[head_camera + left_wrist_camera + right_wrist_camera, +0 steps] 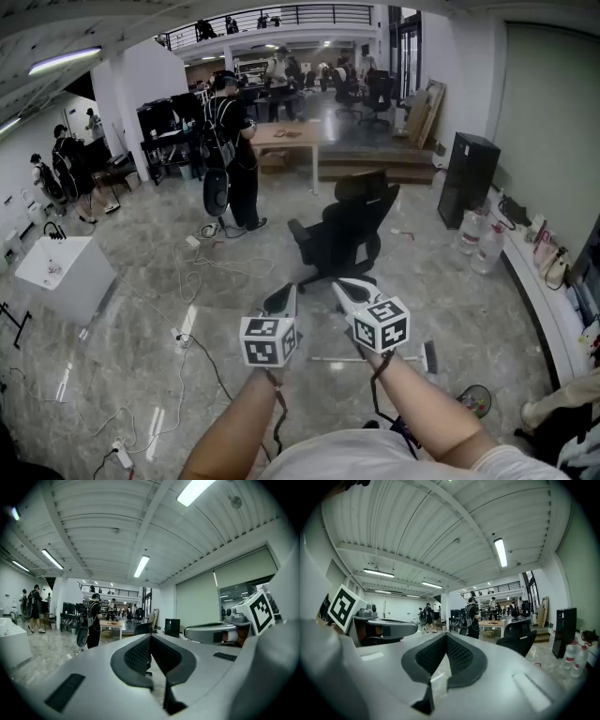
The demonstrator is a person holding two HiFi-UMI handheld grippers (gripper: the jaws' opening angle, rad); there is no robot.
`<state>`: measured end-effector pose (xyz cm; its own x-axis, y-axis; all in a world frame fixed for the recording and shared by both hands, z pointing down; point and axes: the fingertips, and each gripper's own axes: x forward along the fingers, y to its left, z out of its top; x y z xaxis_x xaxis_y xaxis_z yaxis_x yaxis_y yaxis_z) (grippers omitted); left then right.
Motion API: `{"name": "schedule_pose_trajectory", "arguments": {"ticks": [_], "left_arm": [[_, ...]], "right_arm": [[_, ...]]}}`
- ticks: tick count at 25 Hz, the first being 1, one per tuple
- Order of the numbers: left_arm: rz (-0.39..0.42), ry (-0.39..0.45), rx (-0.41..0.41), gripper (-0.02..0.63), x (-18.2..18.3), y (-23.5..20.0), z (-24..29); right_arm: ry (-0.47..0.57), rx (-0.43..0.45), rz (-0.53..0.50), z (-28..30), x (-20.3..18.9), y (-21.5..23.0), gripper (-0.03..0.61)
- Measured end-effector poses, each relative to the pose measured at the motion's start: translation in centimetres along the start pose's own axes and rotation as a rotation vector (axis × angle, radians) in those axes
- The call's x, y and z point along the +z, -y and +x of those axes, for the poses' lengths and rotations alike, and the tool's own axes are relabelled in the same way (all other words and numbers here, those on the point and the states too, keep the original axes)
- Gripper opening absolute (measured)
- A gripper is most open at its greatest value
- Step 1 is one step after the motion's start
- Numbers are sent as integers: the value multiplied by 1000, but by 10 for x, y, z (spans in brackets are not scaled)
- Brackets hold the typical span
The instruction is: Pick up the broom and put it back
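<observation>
**A:** Big open room with a polished stone floor (141, 309). There's a black office chair (342, 234) straight ahead of the person and loose cables (202, 258) trailing off to the left. Where's the broom?

**B:** It looks like that thin pale stick lying flat on the floor, just below and beyond the hands. That's the broom (330, 358). Its small dark head (430, 357) is at the right-hand end, and the right forearm hides part of the handle. Neither gripper view shows it.

**A:** So it's not picked up yet. And the grippers?

**B:** Both are held about level, side by side and well above it. The left gripper (281, 300) has its jaws together with nothing in them. You can see the pads meet in its own view (151, 637). The right gripper (345, 289) is closed up and empty too (446, 637).

**A:** How would it handle, do you think?

**B:** I'd say light and stiff. The handle is a slim rod, probably smooth, so it could roll or slip between the pads. The head makes one end heavier, so I'd grip around the middle or a bit towards the head to keep it from tipping.

**A:** Lying flat makes that awkward.

**B:** Yes. The jaws would have to open, tip downward and straddle the handle crosswise, right against the floor. The second gripper could steady the far end when it's lifted.
</observation>
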<state>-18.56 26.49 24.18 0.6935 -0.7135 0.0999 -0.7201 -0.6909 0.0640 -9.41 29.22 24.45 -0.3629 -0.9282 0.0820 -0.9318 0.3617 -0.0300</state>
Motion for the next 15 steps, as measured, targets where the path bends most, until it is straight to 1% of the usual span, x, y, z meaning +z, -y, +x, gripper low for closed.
{"name": "schedule_pose_trajectory", "arguments": {"ticks": [4,9,13,15], "left_arm": [[-10,-8,-6,5,-8,0,7],[-11,-12,-14,5,-15,-10,22],[-17,-42,-3,5,-31,-29,51],[-23,-57,8,5,-40,-39,73]], "right_arm": [[-2,-3,10,1,-8,7,2],[10,8,33,19,-15,21,3],[-15,33,12,47,-30,40,3],[-20,42,13,64,-38,57,3]]}}
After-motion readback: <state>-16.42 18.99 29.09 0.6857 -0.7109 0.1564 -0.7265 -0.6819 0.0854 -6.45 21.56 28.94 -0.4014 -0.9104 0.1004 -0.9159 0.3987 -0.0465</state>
